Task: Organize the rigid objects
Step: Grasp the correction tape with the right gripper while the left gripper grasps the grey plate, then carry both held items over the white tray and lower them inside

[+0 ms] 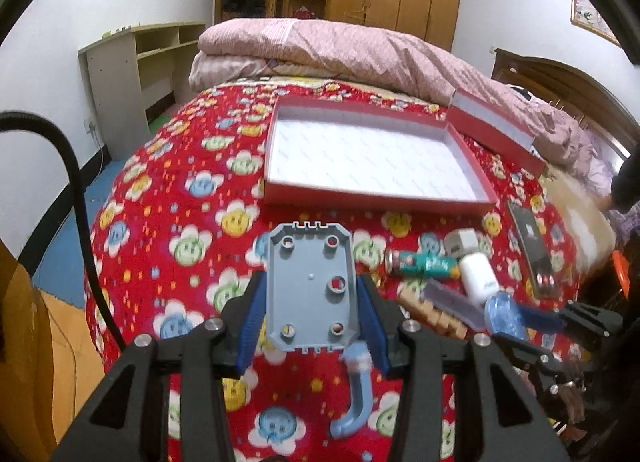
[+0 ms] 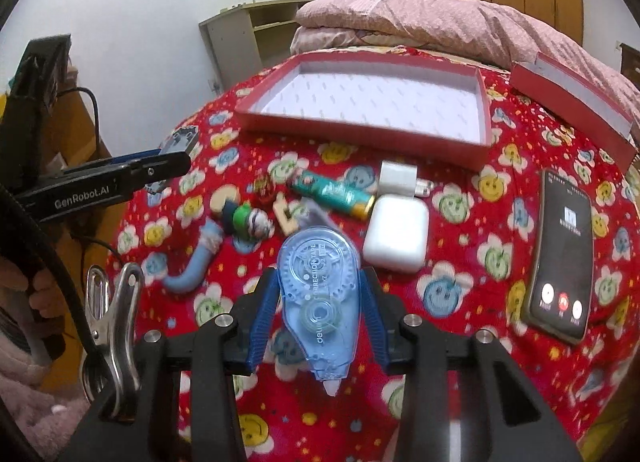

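Observation:
My left gripper [image 1: 312, 298] is shut on a grey plastic plate with round holes [image 1: 310, 286], held above the red flowered bedspread. My right gripper [image 2: 320, 294] is shut on a clear blue correction tape dispenser [image 2: 318, 294], also lifted off the bed. An open red box with a white lining [image 1: 372, 158] [image 2: 372, 102] lies further back on the bed, empty. In the right wrist view the left gripper [image 2: 160, 168] shows at the left with the grey plate [image 2: 180, 142]. In the left wrist view the right gripper holds the blue dispenser [image 1: 504, 314] at the right.
Loose on the bedspread lie a white earbud case [image 2: 396, 240], a white charger [image 2: 398, 178], a green battery [image 2: 336, 194], a phone [image 2: 564, 258], a blue curved piece [image 2: 196, 266], a small toy figure [image 2: 248, 222] and wooden blocks [image 1: 436, 314]. The box lid [image 2: 576, 106] rests at the right. A metal clip [image 2: 120, 326] hangs nearby.

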### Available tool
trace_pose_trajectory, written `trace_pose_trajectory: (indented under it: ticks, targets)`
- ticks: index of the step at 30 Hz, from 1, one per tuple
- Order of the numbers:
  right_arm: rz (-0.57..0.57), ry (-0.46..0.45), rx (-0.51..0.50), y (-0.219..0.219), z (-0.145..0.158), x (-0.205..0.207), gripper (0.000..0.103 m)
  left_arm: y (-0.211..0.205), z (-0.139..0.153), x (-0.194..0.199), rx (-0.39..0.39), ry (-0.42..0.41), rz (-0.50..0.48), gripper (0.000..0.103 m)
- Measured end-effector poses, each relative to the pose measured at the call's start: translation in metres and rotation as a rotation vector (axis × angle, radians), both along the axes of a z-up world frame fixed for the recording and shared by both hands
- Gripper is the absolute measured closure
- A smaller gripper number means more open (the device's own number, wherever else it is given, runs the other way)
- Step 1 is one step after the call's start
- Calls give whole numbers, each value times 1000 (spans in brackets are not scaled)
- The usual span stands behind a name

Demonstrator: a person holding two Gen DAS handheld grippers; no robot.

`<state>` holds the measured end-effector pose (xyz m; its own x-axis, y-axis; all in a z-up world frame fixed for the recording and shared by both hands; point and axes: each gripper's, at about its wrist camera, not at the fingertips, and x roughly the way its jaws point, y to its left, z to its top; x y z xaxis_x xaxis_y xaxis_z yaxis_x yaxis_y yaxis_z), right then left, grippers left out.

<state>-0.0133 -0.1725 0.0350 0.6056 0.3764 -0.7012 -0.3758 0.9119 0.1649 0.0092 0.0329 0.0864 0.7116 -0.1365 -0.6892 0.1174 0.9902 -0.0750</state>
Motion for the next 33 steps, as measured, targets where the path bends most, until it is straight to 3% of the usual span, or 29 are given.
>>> trace_pose_trajectory:
  ticks: [6, 12, 16, 23, 33]
  targets:
    - [-16, -22, 38, -8, 24, 35, 61, -10, 17, 30, 20, -34, -10, 56]
    - [-57, -43, 53, -11, 46, 81, 61, -23, 26, 75, -1, -17, -20, 56]
    - [-87, -71, 53, -9, 54, 112, 61, -37, 31, 104, 41, -31, -26, 56]
    - [-106, -70, 29, -14, 53, 159, 61, -60, 23, 143, 73, -23, -45, 56]
    - [-141, -23, 11, -29, 34, 196, 61, -68, -5, 184, 77, 52, -32, 56]
